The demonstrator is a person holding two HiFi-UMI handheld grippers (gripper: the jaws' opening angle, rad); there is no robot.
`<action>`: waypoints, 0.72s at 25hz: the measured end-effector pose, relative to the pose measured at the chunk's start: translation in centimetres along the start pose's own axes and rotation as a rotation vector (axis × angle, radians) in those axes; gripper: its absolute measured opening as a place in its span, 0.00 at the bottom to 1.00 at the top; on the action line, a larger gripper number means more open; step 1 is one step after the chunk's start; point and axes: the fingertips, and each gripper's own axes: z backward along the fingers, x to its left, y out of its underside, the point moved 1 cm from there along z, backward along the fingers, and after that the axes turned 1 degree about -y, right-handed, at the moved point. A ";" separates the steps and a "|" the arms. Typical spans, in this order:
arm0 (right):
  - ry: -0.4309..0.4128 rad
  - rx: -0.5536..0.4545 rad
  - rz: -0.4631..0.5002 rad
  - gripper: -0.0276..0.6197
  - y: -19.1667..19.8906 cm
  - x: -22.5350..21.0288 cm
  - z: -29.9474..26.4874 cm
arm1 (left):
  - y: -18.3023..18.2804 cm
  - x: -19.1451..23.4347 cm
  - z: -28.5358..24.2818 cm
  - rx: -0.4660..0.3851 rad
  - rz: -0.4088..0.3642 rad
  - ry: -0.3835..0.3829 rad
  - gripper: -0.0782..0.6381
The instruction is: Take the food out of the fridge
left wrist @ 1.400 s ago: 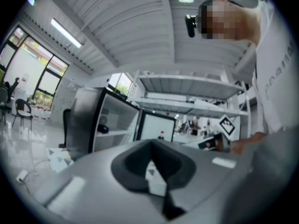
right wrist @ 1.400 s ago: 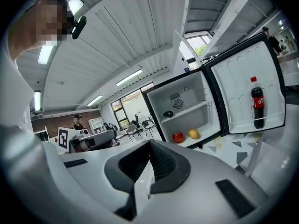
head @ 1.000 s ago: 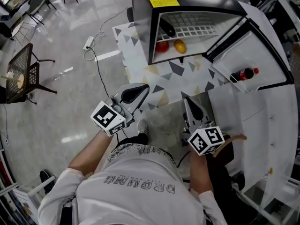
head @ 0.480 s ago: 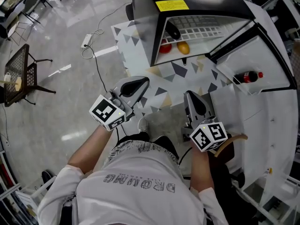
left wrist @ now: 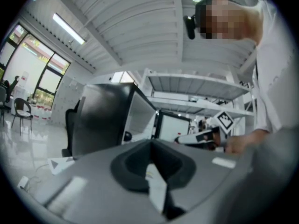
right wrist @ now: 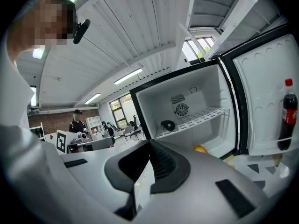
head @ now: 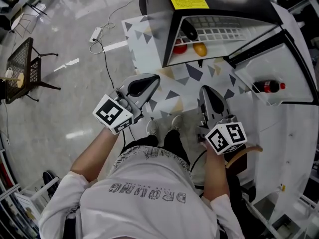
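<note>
A glossy grey floor (head: 60, 93) runs under a white mat printed with grey and tan triangles (head: 149, 39), on which stands a small black fridge (head: 159, 19) with its door swung wide. The task has barely begun. All the food sits inside: a round red fruit (head: 180, 47) and a yellow-orange fruit (head: 200, 49) lie side by side on the fridge bottom, and a dark rounded item (head: 189, 31) rests on the white wire shelf above. A cola bottle with a red cap (head: 268, 87) stands in the door rack.

The left gripper (head: 155, 78) and the right gripper (head: 205, 90) both have their jaws pressed together on nothing, well short of the opening. The dark item may be an aubergine, though it is too small to tell. In the right gripper view, that gripper's own body hides the red fruit.
</note>
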 end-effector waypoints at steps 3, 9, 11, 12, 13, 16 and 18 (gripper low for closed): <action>-0.022 0.000 0.000 0.05 -0.5 -1.1 -0.7 | 0.2 0.1 -0.8 0.008 -0.002 -0.022 0.12; -0.092 0.012 0.015 0.05 -1.8 -3.1 -2.4 | 0.6 0.2 -2.3 0.026 0.001 -0.093 0.12; -0.117 0.014 0.022 0.05 -2.2 -3.7 -3.1 | 0.8 0.3 -2.8 0.029 0.004 -0.121 0.12; -0.129 0.017 0.026 0.05 -2.4 -4.0 -3.5 | 0.8 0.4 -3.1 0.030 0.005 -0.135 0.12; -0.141 0.019 0.031 0.05 -2.7 -4.4 -3.8 | 0.8 0.4 -3.3 0.030 0.005 -0.147 0.12; -0.173 0.021 0.046 0.05 -3.3 -5.3 -4.8 | 0.8 0.4 -4.3 0.032 0.003 -0.178 0.12; -0.189 0.022 0.058 0.05 -3.7 -5.9 -5.4 | 0.9 0.3 -4.9 0.034 0.003 -0.195 0.12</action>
